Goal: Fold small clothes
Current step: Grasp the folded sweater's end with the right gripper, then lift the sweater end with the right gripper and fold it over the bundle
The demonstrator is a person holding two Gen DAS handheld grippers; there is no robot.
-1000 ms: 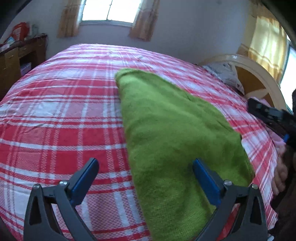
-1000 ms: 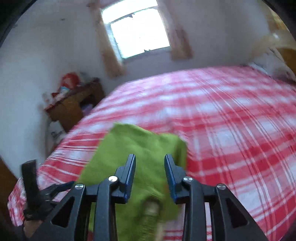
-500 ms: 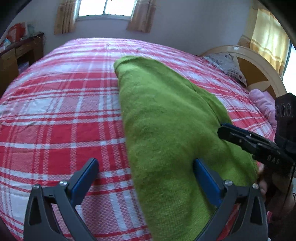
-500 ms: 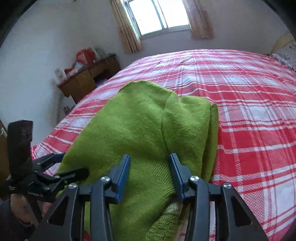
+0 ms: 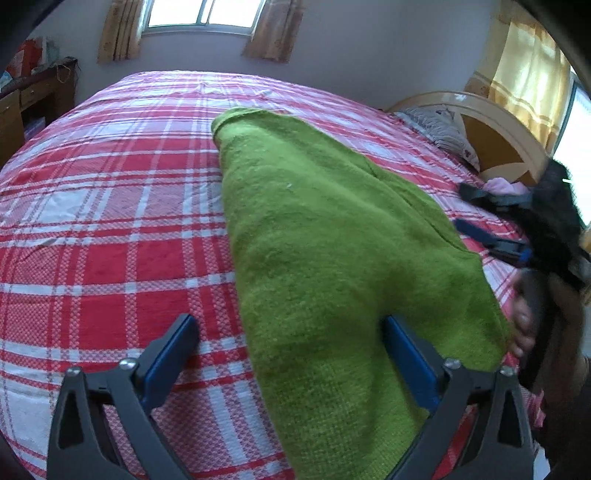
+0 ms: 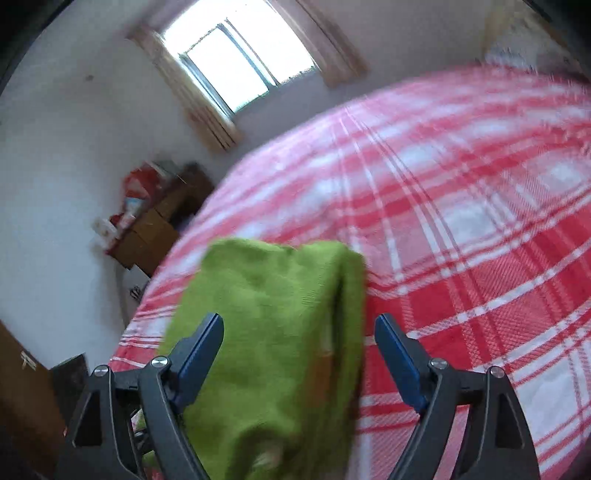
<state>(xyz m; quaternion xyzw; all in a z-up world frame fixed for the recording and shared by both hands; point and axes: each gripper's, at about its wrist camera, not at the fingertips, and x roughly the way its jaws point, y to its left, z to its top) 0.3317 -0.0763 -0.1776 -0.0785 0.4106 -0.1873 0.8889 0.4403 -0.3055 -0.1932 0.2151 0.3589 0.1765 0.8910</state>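
Green knit garment (image 5: 332,240), folded lengthwise, flat on plaid bedspread (image 5: 110,221)

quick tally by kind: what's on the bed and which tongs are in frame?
Green knit garment: 1
Plaid bedspread: 1
Pillow: 1
Tongs: 2, left tongs and right tongs, both open
Total: 5

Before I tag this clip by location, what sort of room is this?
Most likely a bedroom: a bed with a red plaid cover, a curved headboard with a pillow, and a curtained window.
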